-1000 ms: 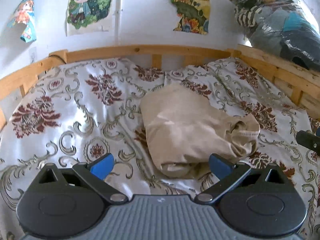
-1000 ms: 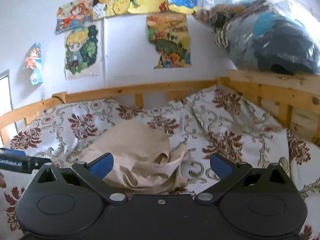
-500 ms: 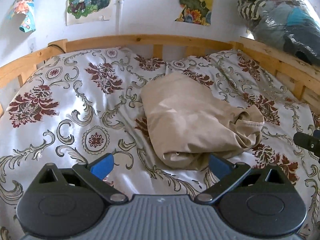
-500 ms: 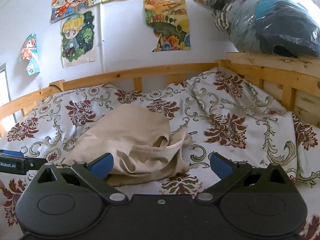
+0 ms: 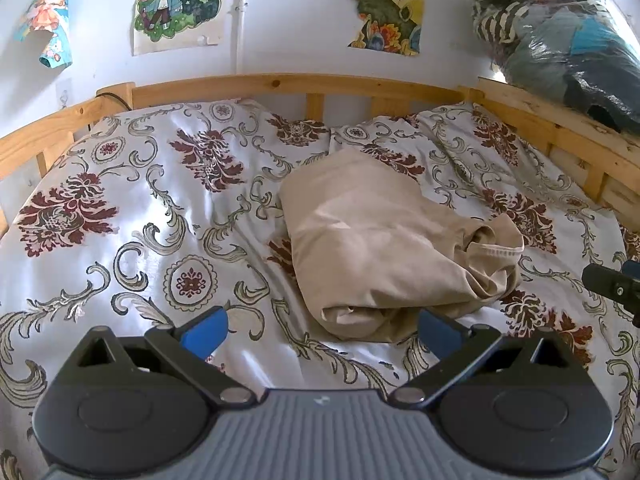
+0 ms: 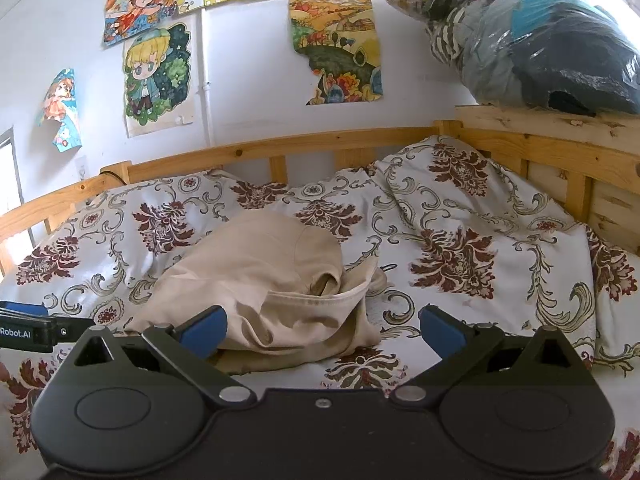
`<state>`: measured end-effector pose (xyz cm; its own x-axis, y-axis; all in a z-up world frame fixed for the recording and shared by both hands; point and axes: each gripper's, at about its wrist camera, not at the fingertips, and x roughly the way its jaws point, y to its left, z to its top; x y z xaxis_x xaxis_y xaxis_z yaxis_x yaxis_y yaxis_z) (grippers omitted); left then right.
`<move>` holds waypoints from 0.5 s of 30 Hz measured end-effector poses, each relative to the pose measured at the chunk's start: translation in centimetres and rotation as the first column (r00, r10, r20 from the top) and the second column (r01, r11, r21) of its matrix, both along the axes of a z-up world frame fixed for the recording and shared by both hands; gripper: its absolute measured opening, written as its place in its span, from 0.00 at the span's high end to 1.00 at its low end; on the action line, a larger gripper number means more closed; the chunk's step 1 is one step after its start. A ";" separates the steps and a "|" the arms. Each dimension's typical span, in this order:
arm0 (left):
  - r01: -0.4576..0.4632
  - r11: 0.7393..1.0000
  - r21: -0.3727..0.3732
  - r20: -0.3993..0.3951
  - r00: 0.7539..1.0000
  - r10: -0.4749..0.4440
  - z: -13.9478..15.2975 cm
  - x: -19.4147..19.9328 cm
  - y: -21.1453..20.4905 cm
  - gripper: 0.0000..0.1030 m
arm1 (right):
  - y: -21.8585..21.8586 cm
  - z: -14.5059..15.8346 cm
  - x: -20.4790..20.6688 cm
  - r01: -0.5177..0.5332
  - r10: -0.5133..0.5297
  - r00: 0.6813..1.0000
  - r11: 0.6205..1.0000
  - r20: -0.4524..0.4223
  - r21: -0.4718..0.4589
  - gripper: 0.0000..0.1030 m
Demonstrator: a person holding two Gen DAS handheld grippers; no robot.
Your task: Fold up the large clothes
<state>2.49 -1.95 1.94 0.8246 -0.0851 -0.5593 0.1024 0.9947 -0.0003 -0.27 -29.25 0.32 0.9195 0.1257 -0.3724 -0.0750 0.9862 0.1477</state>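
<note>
Beige garment [image 5: 384, 240] — folded, rumpled bundle

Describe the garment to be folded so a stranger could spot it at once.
Start at the wooden bed against the poster wall, covered by a white quilt with dark red flowers. Near the middle of that quilt lies a beige garment, loosely bundled with a stitched hem curling up on one side. It is the only plain, unpatterned cloth on the bed.
</note>
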 end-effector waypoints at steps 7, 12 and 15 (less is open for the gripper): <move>-0.009 1.000 -0.005 0.029 1.000 0.009 0.2 -0.3 0.0 0.01 | 0.0 0.0 0.0 -0.001 0.001 1.000 1.000 -0.002 0.000 0.01; -0.027 0.999 -0.029 0.048 0.998 0.028 0.5 -0.6 0.2 0.01 | 0.0 -0.1 0.1 -0.001 0.001 1.000 1.000 -0.003 0.001 0.01; -0.044 0.999 -0.004 0.051 0.998 0.044 0.5 -0.5 0.0 0.01 | -0.1 -0.1 0.1 0.001 -0.001 1.000 1.000 -0.009 0.003 0.01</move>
<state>2.00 -1.95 2.40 0.8553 -0.0500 -0.5158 0.0588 0.9983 0.0008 -0.12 -29.32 0.19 0.9164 0.1256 -0.3801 -0.0722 0.9858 0.1516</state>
